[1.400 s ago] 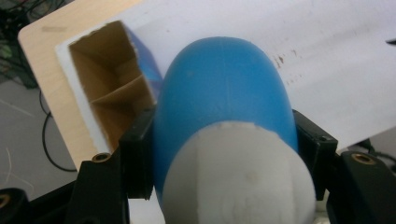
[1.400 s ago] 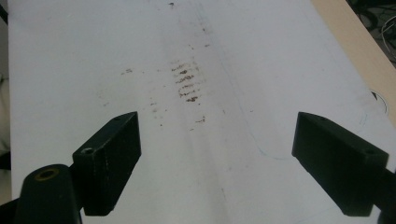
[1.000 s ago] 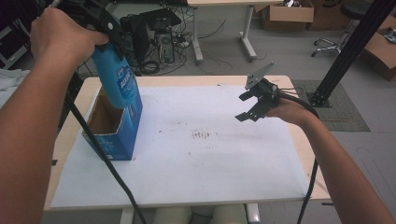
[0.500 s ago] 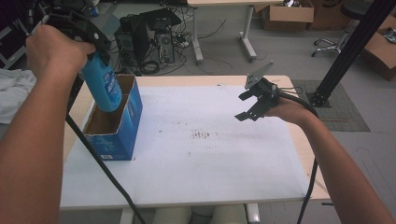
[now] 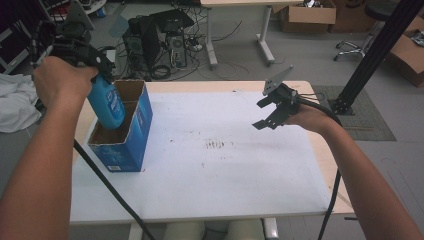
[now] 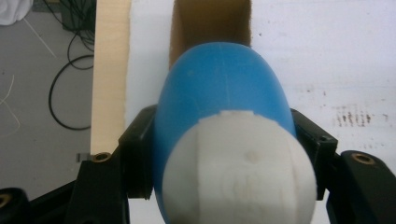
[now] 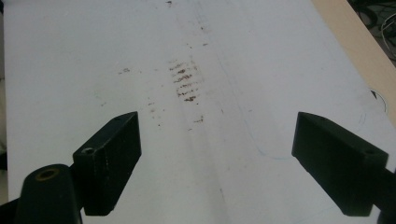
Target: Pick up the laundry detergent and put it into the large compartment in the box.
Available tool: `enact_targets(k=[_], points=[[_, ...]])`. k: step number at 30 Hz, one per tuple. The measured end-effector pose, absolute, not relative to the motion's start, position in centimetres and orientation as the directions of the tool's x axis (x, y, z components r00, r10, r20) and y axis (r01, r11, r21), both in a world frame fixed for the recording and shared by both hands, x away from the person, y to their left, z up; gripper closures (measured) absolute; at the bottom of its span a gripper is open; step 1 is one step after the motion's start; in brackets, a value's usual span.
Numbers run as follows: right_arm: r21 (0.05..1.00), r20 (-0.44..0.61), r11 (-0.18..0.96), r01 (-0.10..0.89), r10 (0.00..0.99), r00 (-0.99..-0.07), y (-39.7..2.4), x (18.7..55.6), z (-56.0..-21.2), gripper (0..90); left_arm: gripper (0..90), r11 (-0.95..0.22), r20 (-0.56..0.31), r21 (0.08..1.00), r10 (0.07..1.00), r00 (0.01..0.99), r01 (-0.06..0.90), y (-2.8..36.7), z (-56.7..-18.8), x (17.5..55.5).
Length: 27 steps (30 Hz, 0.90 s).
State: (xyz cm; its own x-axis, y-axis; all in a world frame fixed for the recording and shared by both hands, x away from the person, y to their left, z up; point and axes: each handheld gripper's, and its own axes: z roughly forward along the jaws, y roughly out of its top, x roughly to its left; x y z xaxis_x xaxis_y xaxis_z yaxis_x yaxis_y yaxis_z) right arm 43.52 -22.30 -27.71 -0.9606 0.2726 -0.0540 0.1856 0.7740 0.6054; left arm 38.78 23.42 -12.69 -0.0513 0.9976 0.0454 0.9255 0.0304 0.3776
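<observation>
A blue bottle (image 5: pixel 106 103) with a white cap (image 6: pixel 238 172) hangs tilted, its lower end inside the open top of a blue cardboard box (image 5: pixel 134 131) on the table's left side. My left gripper (image 5: pixel 96 75) is shut on the bottle's upper part, one black jaw on each side of it in the left gripper view (image 6: pixel 224 140). The box's brown inside (image 6: pixel 210 21) lies just beyond the bottle. My right gripper (image 5: pixel 270 113) hovers over the right part of the white table (image 5: pixel 225 180), open, with nothing between its jaws (image 7: pixel 215 154).
Brown smudges (image 5: pixel 217 145) mark the middle of the tabletop. On the floor behind the table stand a computer tower (image 5: pixel 155 37) with cables and cardboard boxes (image 5: pixel 305 15). A black post (image 5: pixel 372 50) rises at the right. A white cloth (image 5: pixel 15 107) lies to the left.
My left hand has come down and toward the left with the bottle, whose lower end now sits inside the box opening. The right gripper has stayed where it was.
</observation>
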Motion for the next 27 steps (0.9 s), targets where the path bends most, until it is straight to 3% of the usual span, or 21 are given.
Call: enact_targets(k=[13,27], points=[[0.585,-0.052,0.788,0.194,0.275,-0.96,-22.3,43.6,-28.2,15.5,38.1,-0.046,0.102,0.355,0.995,0.011,0.934,23.8,-18.9,39.6],[0.573,-0.057,0.795,0.201,0.284,-0.957,-22.5,43.6,-28.4,15.4,38.1,-0.042,0.074,0.337,0.997,0.018,0.94,24.8,-24.8,39.7]])
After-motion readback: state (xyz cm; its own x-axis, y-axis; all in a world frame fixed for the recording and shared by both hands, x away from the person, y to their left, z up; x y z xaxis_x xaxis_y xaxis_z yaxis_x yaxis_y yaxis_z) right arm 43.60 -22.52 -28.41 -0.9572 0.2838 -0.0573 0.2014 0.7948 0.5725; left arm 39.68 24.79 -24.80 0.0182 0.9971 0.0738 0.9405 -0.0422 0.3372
